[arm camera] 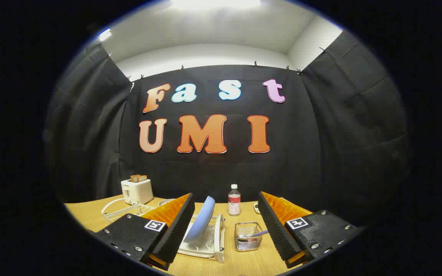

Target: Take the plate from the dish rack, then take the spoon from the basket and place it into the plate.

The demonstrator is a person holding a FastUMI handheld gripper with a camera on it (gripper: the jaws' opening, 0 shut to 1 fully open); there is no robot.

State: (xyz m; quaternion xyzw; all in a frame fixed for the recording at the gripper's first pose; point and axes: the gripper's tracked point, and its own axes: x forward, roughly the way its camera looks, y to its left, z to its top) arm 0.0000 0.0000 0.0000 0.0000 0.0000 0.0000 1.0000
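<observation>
Gripper view: the plate (pixel 204 217), pale blue, stands on edge in the white dish rack (pixel 205 245), tilted so that its upper rim leans away from the left finger. It lies between the two fingers, closer to the left one, and part of its lower edge is hidden behind that finger. The dish rack rests on the wooden surface (pixel 240 264) between the fingers and just ahead of them.

The spoon (pixel 257 234) lies in the wire basket (pixel 248 236), with its handle slanting up over the basket rim toward the right finger. The basket stands on the surface just beside the dish rack, on the side of the right finger, and appears apart from both the rack and the finger.

The gripper (pixel 226 230) has its fingers spread wide apart, with nothing clamped between them; neither finger appears to touch the plate, the rack or the basket.

Beyond the basket, a clear bottle (pixel 234 199) with a white cap stands upright on the surface near the booth wall. Beyond the left finger, a white toaster (pixel 137 191) with toast in its slots stands on the surface. A white wire rack (pixel 123 211) lies just in front of the toaster. Part of a small object shows just beyond the right finger; its type cannot be determined.
</observation>
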